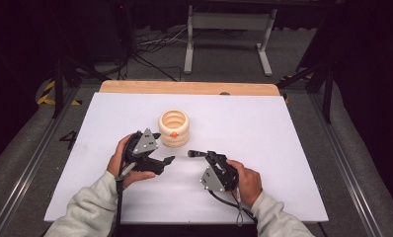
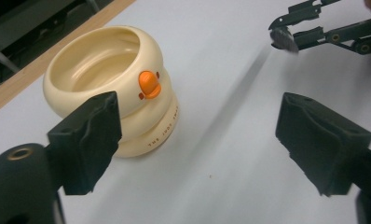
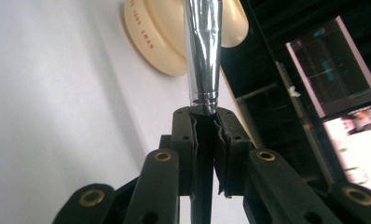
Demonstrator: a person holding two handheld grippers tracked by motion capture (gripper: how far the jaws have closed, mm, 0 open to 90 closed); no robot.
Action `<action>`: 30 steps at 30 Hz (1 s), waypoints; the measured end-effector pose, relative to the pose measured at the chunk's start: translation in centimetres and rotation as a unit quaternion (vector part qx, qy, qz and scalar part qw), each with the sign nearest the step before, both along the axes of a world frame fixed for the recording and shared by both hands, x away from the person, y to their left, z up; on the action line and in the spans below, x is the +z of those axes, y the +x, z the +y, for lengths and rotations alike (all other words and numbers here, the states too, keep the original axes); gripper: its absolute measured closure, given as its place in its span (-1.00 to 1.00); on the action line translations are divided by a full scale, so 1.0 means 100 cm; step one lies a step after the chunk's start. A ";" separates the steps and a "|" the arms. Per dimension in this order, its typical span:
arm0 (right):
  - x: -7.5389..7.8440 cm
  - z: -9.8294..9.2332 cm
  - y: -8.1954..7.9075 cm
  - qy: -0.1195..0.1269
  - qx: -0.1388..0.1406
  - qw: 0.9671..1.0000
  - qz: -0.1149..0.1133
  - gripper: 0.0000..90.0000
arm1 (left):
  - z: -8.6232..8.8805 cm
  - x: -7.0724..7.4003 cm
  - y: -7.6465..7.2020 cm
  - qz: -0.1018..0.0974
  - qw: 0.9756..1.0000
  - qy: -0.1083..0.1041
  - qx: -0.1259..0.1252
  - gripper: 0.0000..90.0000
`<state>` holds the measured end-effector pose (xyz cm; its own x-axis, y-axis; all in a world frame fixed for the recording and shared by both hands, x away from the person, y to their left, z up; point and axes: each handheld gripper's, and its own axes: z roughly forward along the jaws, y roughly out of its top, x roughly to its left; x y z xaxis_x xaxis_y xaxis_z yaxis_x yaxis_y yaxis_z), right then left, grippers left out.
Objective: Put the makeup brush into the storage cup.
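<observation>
Cream duck pot stands just beyond left hand-held gripper.

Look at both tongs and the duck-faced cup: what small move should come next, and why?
Probably carry the right tongs toward the cream cup and tip the silver-ended tool into its open mouth. They are already shut on the tool, the cup stands upright nearby, and the left tongs are open beside it.

White table, metal frame, floor cables behind
</observation>
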<state>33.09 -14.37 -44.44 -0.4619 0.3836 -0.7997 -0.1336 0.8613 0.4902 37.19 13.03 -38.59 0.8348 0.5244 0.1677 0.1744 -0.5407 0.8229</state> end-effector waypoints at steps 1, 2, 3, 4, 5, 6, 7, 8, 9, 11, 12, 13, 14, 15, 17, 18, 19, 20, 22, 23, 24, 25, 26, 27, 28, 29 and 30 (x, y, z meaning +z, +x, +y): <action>0.002 -0.003 0.001 0.017 0.001 1.000 0.010 0.78 | 0.003 -0.001 -0.002 -0.007 1.000 -0.002 0.004 -0.77; 0.004 -0.006 0.003 0.037 -0.002 0.999 0.015 0.78 | 0.006 -0.003 -0.004 -0.011 1.000 -0.006 0.005 -0.79; 0.007 -0.009 0.004 0.057 -0.002 0.998 0.026 0.78 | 0.009 -0.005 -0.005 -0.009 1.000 -0.010 0.001 -0.81; 0.009 -0.012 0.006 0.075 -0.003 0.996 0.038 0.78 | 0.013 -0.007 -0.007 -0.015 1.000 -0.011 0.003 -0.82; 0.011 -0.016 0.008 0.093 -0.004 0.995 0.047 0.78 | 0.017 -0.010 -0.010 -0.020 1.000 -0.012 0.005 -0.85; 0.013 -0.019 0.009 0.111 -0.004 0.992 0.058 0.78 | 0.020 -0.012 -0.012 -0.019 1.000 -0.015 0.006 -0.86; 0.014 -0.022 0.011 0.123 -0.002 0.990 0.067 0.78 | 0.022 -0.014 -0.013 -0.020 1.000 -0.012 0.009 -0.88; 0.015 -0.024 0.012 0.136 -0.002 0.988 0.074 0.78 | 0.025 -0.016 -0.016 -0.024 1.000 -0.014 0.011 -0.91; 0.016 -0.026 0.013 0.148 0.000 0.986 0.083 0.78 | 0.028 -0.019 -0.018 -0.027 0.999 -0.018 0.012 -0.93; 0.017 -0.028 0.014 0.158 0.002 0.983 0.090 0.78 | 0.032 -0.022 -0.020 -0.031 0.999 -0.020 0.015 -0.91; 0.018 -0.030 0.015 0.172 0.002 0.980 0.097 0.78 | 0.037 -0.025 -0.023 -0.034 0.999 -0.028 0.018 -0.92; 0.020 -0.033 0.017 0.186 0.004 0.977 0.105 0.78 | 0.041 -0.026 -0.024 -0.035 0.999 -0.033 0.020 -0.92; 0.021 -0.034 0.017 0.194 0.005 0.975 0.109 0.78 | 0.046 -0.029 -0.026 -0.033 0.998 -0.041 0.026 -0.92; 0.022 -0.036 0.019 0.208 0.004 0.971 0.117 0.78 | 0.050 -0.031 -0.028 -0.035 0.998 -0.045 0.030 -0.92; 0.024 -0.040 0.021 0.231 0.009 0.964 0.127 0.78 | 0.058 -0.036 -0.030 -0.031 0.997 -0.057 0.037 -0.92; 0.025 -0.041 0.022 0.238 0.008 0.962 0.131 0.78 | 0.063 -0.039 -0.031 -0.032 0.997 -0.063 0.043 -0.92; 0.026 -0.042 0.023 0.249 0.011 0.959 0.135 0.78 | 0.067 -0.041 -0.033 -0.034 0.996 -0.073 0.047 -0.92; 0.026 -0.044 0.024 0.256 0.013 0.956 0.139 0.78 | 0.070 -0.042 -0.034 -0.034 0.995 -0.080 0.050 -0.91; 0.027 -0.045 0.025 0.270 0.016 0.951 0.146 0.78 | 0.077 -0.047 -0.037 -0.038 0.993 -0.095 0.061 -0.92; 0.028 -0.046 0.026 0.278 0.018 0.949 0.151 0.78 | 0.081 -0.050 -0.038 -0.038 0.992 -0.102 0.068 -0.91; 0.029 -0.047 0.027 0.285 0.020 0.946 0.154 0.78 | 0.085 -0.051 -0.038 -0.036 0.990 -0.116 0.072 -0.91; 0.030 -0.048 0.028 0.292 0.021 0.943 0.157 0.78 | 0.088 -0.053 -0.039 -0.033 0.989 -0.125 0.078 -0.91; 0.030 -0.049 0.029 0.300 0.023 0.940 0.160 0.78 | 0.091 -0.052 -0.040 -0.035 0.988 -0.129 0.083 -0.91; 0.031 -0.050 0.030 0.307 0.024 0.937 0.163 0.78 | 0.093 -0.053 -0.041 -0.038 0.986 -0.136 0.085 -0.90; 0.032 -0.051 0.031 0.313 0.025 0.935 0.166 0.78 | 0.095 -0.053 -0.041 -0.036 0.986 -0.140 0.085 -0.90; 0.032 -0.051 0.032 0.321 0.026 0.931 0.171 0.78 | 0.098 -0.052 -0.043 -0.041 0.985 -0.141 0.091 -0.90; 0.032 -0.051 0.032 0.321 0.026 0.931 0.171 0.78 | 0.098 -0.052 -0.043 -0.041 0.985 -0.141 0.091 -0.89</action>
<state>36.27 -19.52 -41.21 -0.6790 0.7014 -0.2168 0.0908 0.3732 0.9233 32.89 22.85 -43.80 0.7128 0.6990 0.0577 0.1731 -0.2550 0.9513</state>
